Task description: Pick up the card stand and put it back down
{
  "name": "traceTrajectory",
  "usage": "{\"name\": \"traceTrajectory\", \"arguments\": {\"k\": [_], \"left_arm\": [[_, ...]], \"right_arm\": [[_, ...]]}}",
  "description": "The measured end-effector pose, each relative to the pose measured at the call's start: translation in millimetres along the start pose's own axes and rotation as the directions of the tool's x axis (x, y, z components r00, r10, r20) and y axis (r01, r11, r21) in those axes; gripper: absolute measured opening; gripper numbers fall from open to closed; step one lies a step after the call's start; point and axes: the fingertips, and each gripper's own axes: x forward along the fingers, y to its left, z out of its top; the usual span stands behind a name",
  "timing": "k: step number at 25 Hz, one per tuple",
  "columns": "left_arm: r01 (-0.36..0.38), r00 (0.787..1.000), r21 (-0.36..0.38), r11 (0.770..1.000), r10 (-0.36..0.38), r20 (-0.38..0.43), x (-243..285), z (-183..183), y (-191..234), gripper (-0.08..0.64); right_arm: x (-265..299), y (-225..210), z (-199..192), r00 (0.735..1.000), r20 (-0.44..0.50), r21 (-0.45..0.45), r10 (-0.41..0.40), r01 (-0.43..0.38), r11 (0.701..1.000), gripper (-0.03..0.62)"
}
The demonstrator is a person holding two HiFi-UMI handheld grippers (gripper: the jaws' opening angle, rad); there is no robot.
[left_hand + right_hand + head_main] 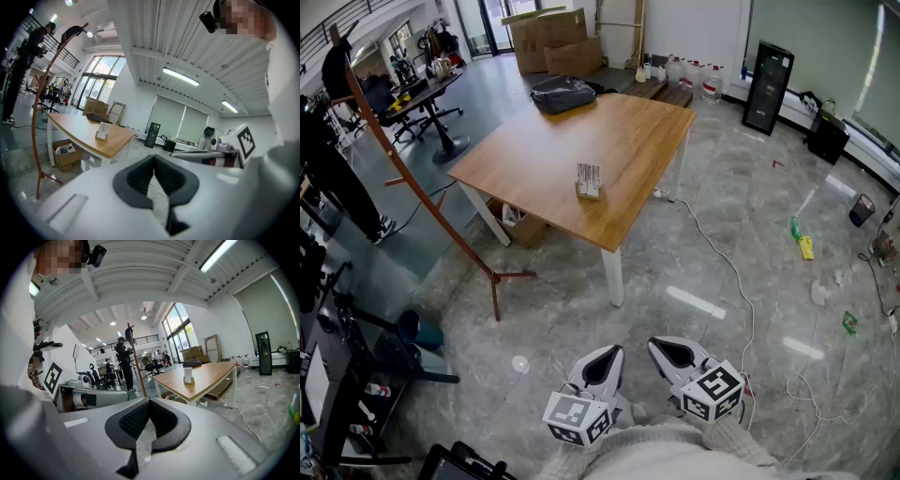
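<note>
Card stand [589,181] sits upright on the desk [534,150], in the upper middle of the head view. It is near the desk's closer edge and well apart from the bag [562,94] at the far end. Your left tool [602,361] and right tool [673,354] are side by side at the bottom of that frame, over the floor and far from the desk. Both are clenched, pads together with nothing between them.

You look to be at the approach, with nothing yet picked up. As you walk in, watch the cable [727,267] trailing across the floor right of centre, and the rack [422,197] with its feet at the left.

Pick one tool. The right probably suits, since the right gripper view has the card stand just above and slightly right of its jaws. Spread the jaws before you arrive, not at the last moment, so a pad doesn't knock it over.

It looks light and taller than its base, so it would likely tip if pushed high up. Come in roughly level and take it low, across the base. Close gently and lift straight up, only a little. Set it down flat, and release only when the base rests fully on the desk. Keep the other tool back.
</note>
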Motion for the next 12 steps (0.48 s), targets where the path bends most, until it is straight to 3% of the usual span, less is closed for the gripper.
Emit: {"name": "traceTrajectory", "arguments": {"k": [8, 12], "left_arm": [[-0.034, 0.999, 0.016, 0.999, 0.034, 0.020, 45.8, 29.4, 59.3, 0.008], [-0.016, 1.000, 0.010, 1.000, 0.016, 0.026, 78.9, 47.9, 91.6, 0.008]], "right_arm": [[59.3, -24.3, 25.0, 0.998, 0.030, -0.015, 0.055, -0.055, 0.998, -0.005], [101.2, -44.8, 43.7, 0.998, 0.029, -0.042, 0.063, -0.062, 0.997, -0.005]]}}
